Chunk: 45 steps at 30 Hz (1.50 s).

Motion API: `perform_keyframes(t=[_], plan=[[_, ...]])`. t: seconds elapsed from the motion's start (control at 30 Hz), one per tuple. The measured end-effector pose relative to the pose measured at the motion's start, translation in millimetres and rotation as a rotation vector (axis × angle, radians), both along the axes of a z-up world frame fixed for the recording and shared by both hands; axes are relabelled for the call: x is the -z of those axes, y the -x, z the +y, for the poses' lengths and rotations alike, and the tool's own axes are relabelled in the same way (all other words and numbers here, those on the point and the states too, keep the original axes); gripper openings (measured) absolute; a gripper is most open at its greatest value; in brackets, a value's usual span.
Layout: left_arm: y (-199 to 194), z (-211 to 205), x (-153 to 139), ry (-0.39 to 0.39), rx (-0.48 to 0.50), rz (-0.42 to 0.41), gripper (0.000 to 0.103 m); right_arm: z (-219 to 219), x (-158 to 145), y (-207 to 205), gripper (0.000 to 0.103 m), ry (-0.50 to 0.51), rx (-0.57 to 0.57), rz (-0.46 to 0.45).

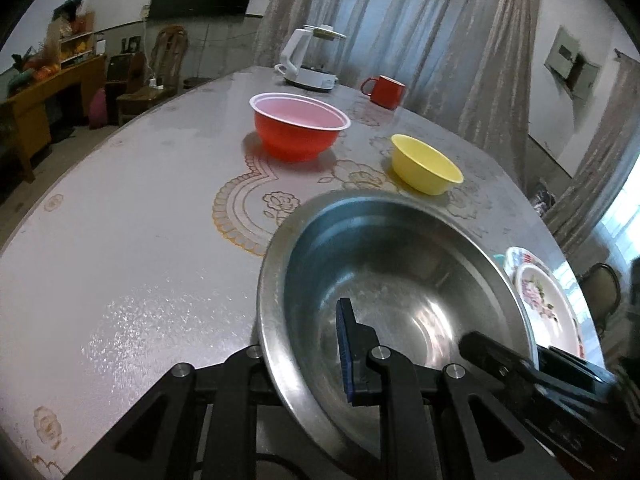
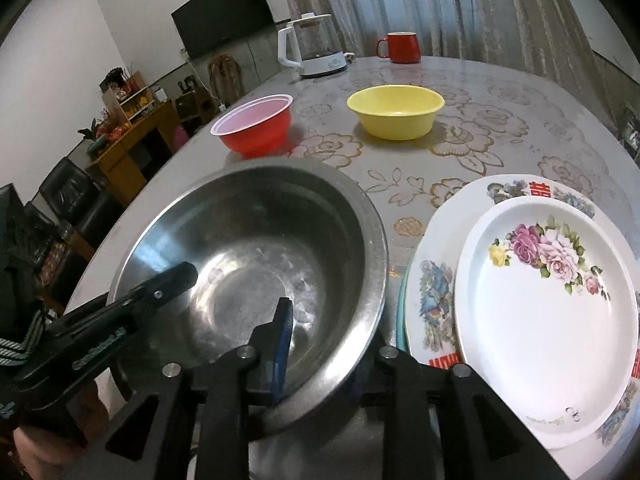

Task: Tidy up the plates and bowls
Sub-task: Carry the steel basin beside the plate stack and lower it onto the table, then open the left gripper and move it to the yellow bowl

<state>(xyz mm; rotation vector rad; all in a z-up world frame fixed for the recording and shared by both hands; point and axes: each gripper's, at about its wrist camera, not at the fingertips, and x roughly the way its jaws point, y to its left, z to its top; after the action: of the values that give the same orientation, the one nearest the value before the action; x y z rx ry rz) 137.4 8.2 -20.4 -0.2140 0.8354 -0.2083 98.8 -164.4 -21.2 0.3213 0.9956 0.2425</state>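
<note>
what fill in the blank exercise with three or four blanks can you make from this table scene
1. Both grippers straddle the rim of the ____ bowl.
2. The rose-patterned plate lies on top of a larger ____.
3. The yellow bowl stands ____ on the table, not flipped over.
4. The mug near the kettle is ____ in colour.

Missing words: steel; plate; upright; red

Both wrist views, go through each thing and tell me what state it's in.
Steel bowl: empty, gripped at its rim by both grippers.
Left gripper: shut on bowl rim.
Right gripper: shut on bowl rim.
Red bowl: upright, empty.
Yellow bowl: upright, empty.
Plates: stacked.
</note>
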Motion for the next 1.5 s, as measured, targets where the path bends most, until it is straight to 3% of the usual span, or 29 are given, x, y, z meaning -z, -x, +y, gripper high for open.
perform_keyframes(t=[0.07, 0.4, 0.57, 0.97, 1.13, 1.3, 1.5], plan=[[-2, 2, 4, -0.008, -0.013, 0.006, 0.016, -1, -1, 3, 0.032, -0.014, -0.006, 0.002], [0, 5, 10, 0.026, -0.018, 0.017, 0.016, -21, -23, 37, 0.033, -0.043, -0.005, -0.032], [3, 3, 9, 0.032, -0.022, 0.019, 0.017, -18, -26, 43, 0.026, -0.039, -0.021, -0.057], [-5, 6, 10, 0.060, -0.019, 0.030, 0.017, -20, -22, 34, 0.025, -0.035, 0.019, -0.080], [3, 15, 1, 0.083, -0.035, 0.019, 0.023, -25, -29, 41, 0.025, -0.040, 0.031, -0.105], [13, 19, -11, 0.068, -0.052, -0.010, 0.054, -35, -33, 44, 0.025, -0.056, 0.057, -0.114], [22, 21, -21, 0.063, -0.074, -0.011, 0.071, -42, -35, 47, 0.025, -0.062, 0.071, -0.116]])
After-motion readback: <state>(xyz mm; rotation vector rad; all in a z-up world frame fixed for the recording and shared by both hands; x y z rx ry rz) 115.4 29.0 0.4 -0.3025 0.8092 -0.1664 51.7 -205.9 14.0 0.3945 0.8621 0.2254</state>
